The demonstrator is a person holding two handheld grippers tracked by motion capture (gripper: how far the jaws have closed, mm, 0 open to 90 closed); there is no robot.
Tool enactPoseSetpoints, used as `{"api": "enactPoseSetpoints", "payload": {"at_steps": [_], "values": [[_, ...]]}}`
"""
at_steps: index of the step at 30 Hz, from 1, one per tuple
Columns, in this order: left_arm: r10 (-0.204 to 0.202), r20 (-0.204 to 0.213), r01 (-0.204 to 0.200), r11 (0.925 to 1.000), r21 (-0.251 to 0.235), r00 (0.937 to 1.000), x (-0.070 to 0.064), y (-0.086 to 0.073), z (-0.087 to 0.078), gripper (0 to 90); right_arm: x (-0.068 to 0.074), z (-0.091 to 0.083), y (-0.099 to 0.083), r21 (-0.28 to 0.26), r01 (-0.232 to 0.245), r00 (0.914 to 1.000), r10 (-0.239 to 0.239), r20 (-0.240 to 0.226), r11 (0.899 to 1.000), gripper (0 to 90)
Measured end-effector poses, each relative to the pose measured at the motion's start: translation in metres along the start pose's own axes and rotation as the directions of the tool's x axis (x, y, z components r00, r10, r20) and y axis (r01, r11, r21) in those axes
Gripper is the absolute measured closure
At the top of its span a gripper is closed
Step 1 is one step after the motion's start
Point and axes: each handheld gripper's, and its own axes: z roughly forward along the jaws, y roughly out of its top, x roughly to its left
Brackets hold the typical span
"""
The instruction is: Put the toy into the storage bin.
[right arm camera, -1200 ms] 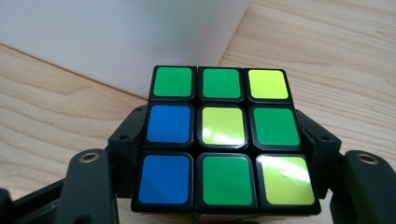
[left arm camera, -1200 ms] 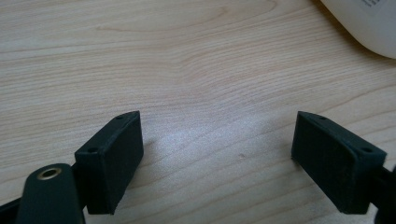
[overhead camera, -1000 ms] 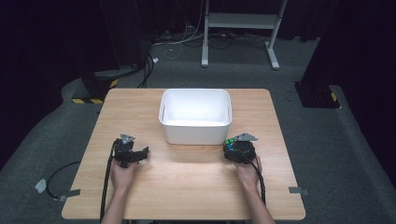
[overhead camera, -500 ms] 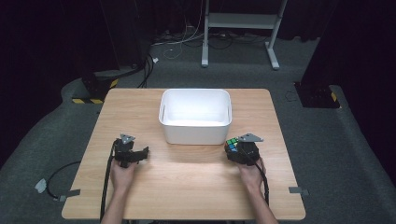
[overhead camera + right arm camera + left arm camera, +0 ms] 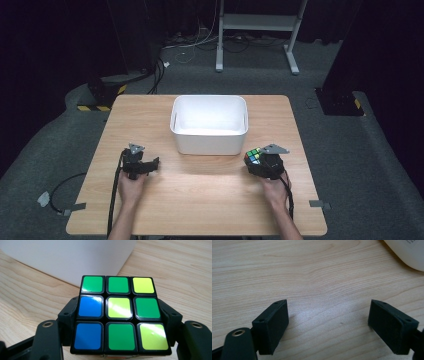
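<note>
- The black left gripper (image 5: 150,164), held in the person's left hand (image 5: 131,186), rested on the pale wooden table (image 5: 200,190) with its jaws spread wide and nothing between them.
- A white rectangular plastic tub (image 5: 209,125) stood at the table's middle, between the two grippers and farther back.
- The black right gripper (image 5: 254,161) was clamped on a multicoloured puzzle cube (image 5: 120,315), held just beside the tub's near right corner.

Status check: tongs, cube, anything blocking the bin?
Right tongs shut on puzzle cube, beside white bin. Left tongs open, empty, over table. Nothing blocking the bin.
</note>
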Motion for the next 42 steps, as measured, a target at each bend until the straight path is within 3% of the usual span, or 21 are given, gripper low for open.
{"api": "enactPoseSetpoints", "payload": {"at_steps": [8,22,28,42], "values": [[0.0,0.0,0.0,1.0,0.0,1.0,0.0,0.0,0.0,17.0,0.004,-0.005,0.004,-0.002,0.052,0.9986,-0.052,-0.008,0.999,34.0],[0.001,-0.003,-0.001,1.0,0.0,1.0,0.0,0.0,0.0,17.0,0.005,-0.026,0.016,-0.039,0.073,0.9959,-0.074,-0.051,0.997,34.0],[0.001,-0.003,-0.001,1.0,0.0,1.0,0.0,0.0,0.0,16.9,0.003,-0.039,0.023,-0.048,0.045,0.9941,-0.049,-0.097,0.998,34.0],[-0.002,-0.002,0.002,1.0,-0.002,1.0,0.0,0.0,0.0,17.2,0.01,-0.048,0.034,-0.049,0.075,0.991,-0.08,-0.108,0.996,34.0]]}}
